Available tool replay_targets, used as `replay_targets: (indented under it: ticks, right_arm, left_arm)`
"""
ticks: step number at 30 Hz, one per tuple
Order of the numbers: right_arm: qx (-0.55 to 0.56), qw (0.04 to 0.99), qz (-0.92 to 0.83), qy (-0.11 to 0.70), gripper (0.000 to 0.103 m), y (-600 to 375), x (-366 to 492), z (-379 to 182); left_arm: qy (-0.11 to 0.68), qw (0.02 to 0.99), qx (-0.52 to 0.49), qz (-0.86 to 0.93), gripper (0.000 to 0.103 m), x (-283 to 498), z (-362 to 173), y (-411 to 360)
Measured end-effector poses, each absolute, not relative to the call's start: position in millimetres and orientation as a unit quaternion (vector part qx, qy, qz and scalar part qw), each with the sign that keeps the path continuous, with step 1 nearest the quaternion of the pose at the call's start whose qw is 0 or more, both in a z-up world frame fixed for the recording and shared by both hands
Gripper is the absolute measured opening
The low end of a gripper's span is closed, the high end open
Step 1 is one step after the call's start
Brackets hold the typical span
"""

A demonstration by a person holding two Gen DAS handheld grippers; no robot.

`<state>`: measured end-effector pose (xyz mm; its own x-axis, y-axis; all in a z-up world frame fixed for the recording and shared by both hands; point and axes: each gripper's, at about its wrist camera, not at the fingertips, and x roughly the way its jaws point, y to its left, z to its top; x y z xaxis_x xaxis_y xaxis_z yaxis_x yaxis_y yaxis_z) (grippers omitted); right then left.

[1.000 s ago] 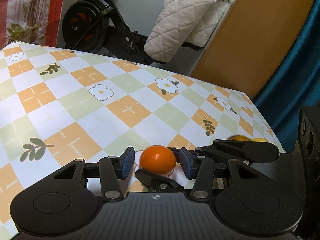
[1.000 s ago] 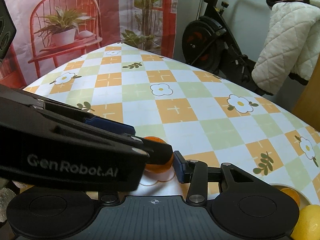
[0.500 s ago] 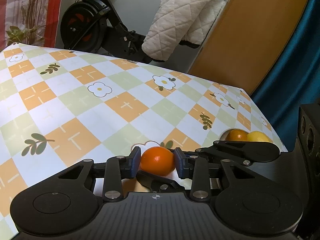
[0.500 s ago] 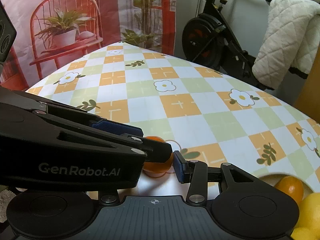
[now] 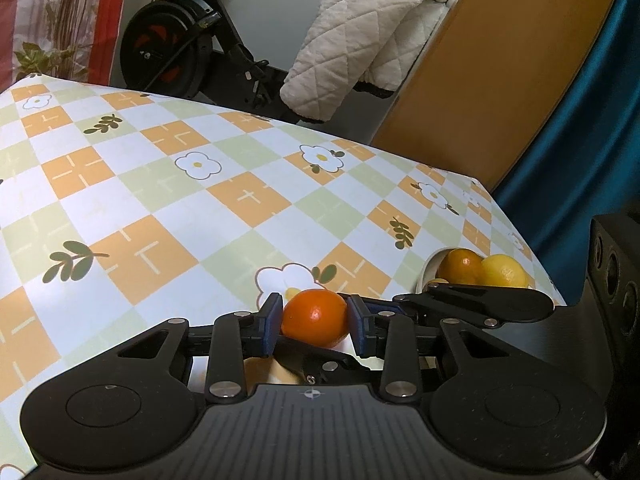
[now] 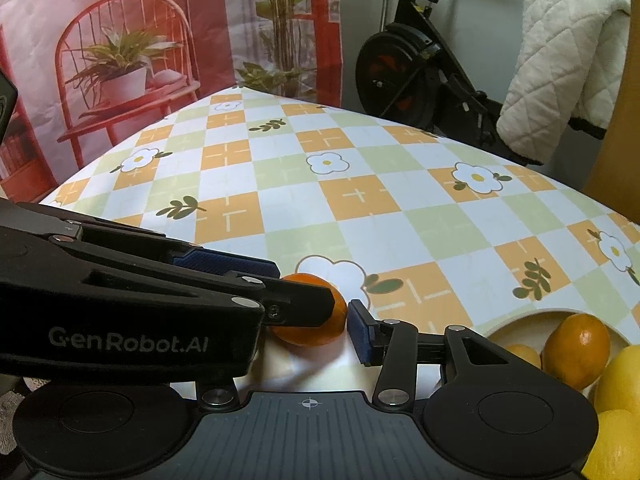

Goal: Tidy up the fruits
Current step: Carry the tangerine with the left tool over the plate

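The checked, flower-patterned tabletop [image 5: 168,200] carried a pale bowl [image 6: 520,320] near its right edge, cut off by the frame and partly hidden behind the right claw [image 6: 320,312]. That claw stood spread, its left finger hidden behind the left tool. The left claw [image 5: 314,322] pinched an orange [image 5: 314,317] by its two sides, long axis running pad to pad; whether it touched the tabletop was unclear. Another orange [image 6: 576,354] and lemons [image 6: 624,376] lay in the bowl.

Left gripper [image 6: 316,308] clamped on orange [image 6: 316,320], low above checkered surface [image 6: 360,168]. Right gripper's one visible blue-padded finger [image 6: 362,336] just beside it. Bowl [image 6: 520,318] of citrus at right.
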<state>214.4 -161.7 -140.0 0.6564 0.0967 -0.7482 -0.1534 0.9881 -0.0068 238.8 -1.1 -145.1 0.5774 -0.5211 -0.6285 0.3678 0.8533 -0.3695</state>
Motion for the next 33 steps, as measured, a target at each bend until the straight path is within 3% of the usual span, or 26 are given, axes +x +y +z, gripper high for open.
replay_targets:
  ticks: [16, 33]
  right_arm:
    - [0.007, 0.917, 0.065, 0.394, 0.040, -172, 190, -133]
    - [0.036, 0.944, 0.020, 0.327, 0.040, -224, 108, -78]
  left_arm:
    - [0.381, 0.881, -0.094, -0.263, 0.037, 220, -136, -10]
    - [0.336, 0.888, -0.031, -0.313, 0.037, 167, -90, -86]
